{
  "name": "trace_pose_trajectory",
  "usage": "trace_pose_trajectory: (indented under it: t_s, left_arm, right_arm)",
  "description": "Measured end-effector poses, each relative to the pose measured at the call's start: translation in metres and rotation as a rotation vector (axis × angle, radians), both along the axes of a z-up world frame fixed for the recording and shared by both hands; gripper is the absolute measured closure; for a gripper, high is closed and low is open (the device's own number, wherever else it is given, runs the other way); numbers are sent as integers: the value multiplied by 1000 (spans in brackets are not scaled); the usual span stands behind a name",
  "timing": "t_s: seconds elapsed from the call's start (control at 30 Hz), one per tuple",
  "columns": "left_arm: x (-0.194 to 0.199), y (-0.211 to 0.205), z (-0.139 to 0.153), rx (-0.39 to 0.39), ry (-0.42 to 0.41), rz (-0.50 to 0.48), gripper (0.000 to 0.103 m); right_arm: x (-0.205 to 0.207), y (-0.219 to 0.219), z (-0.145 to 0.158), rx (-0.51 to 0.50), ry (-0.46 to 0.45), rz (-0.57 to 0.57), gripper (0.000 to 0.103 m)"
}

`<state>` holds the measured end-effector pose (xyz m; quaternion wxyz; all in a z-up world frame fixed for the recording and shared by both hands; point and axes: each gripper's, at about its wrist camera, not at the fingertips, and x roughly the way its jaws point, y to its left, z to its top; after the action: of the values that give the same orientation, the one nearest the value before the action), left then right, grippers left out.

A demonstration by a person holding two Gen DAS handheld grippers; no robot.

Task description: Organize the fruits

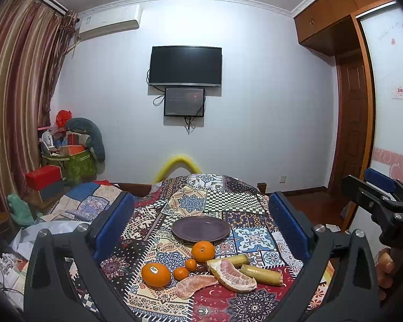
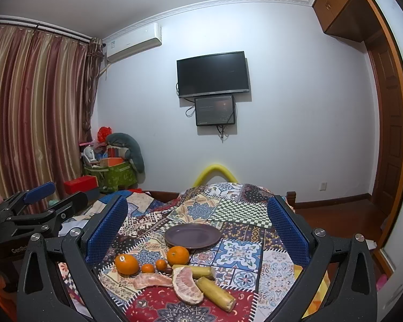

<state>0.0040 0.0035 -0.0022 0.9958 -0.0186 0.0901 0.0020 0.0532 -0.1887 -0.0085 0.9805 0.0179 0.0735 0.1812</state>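
Observation:
An empty purple plate [image 1: 201,228] [image 2: 193,235] sits on the patterned tablecloth [image 1: 244,204]. In front of it lie two oranges [image 1: 203,251] [image 1: 156,274], two small tangerines [image 1: 190,264] [image 1: 180,273], a dark small fruit [image 1: 201,269], two pomelo pieces [image 1: 235,275] [image 1: 194,284] and two sugarcane sticks [image 1: 262,274] [image 1: 228,260]. My left gripper [image 1: 201,230] is open and empty, held above the fruit. My right gripper [image 2: 198,230] is open and empty; it also shows at the right of the left wrist view [image 1: 376,198].
The table's far edge has a yellow foam bumper [image 1: 178,165]. Left of the table is a bed with quilts [image 1: 80,204] and a pile of boxes [image 1: 67,161]. A wardrobe and door [image 1: 354,123] stand at the right.

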Motion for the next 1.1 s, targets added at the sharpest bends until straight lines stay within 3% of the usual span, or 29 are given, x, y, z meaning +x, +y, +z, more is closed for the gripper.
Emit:
trace_pose_trajectory:
  t_s: [1.1]
  left_arm:
    - [11,5,-6,-3,31,2,1]
  right_arm:
    - [8,1,-8,-4,42,-18,0]
